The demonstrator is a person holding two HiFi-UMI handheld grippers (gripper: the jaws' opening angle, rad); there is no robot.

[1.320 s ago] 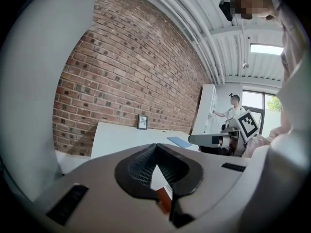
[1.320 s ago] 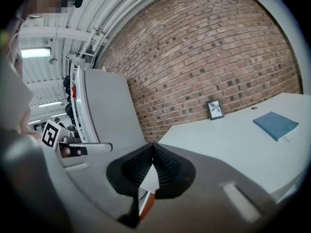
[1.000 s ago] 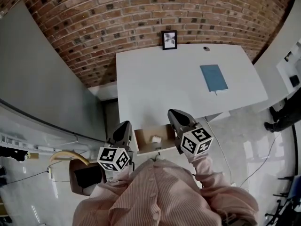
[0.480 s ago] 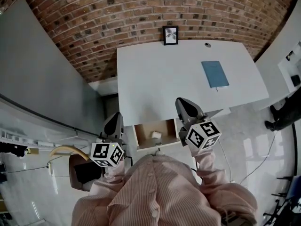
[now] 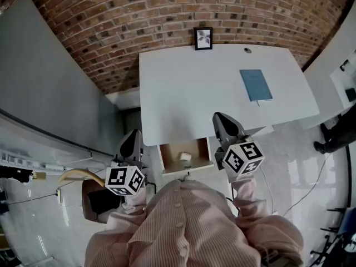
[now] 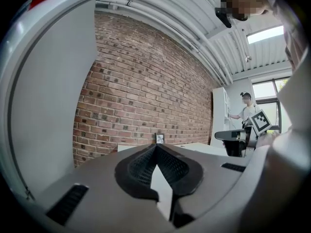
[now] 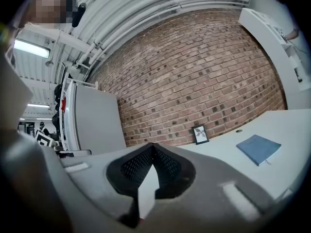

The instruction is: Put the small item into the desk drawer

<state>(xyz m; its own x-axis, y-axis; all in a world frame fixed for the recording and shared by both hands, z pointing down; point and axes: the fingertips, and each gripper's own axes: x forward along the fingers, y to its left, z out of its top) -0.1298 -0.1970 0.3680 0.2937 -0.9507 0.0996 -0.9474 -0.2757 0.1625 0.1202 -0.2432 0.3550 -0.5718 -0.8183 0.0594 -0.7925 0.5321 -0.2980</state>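
White rectangular tabletop (image 5: 183,93): small black-framed picture (image 5: 203,38) at far edge, centre; blue rectangular notebook (image 5: 256,84) on right part. Open wooden drawer (image 5: 199,151) under near edge holds small white item (image 5: 185,156).

White table (image 5: 183,93) set against a brick wall (image 5: 139,15), seen from above. On the top: a blue notebook (image 5: 256,85) lying flat toward the right side, a small framed picture (image 5: 203,38) upright at the back edge by the wall, and a dark round spot (image 5: 247,50) near the back right. Below the front edge, a wooden drawer (image 5: 167,159) standing open, with a small white item (image 5: 185,156) inside.
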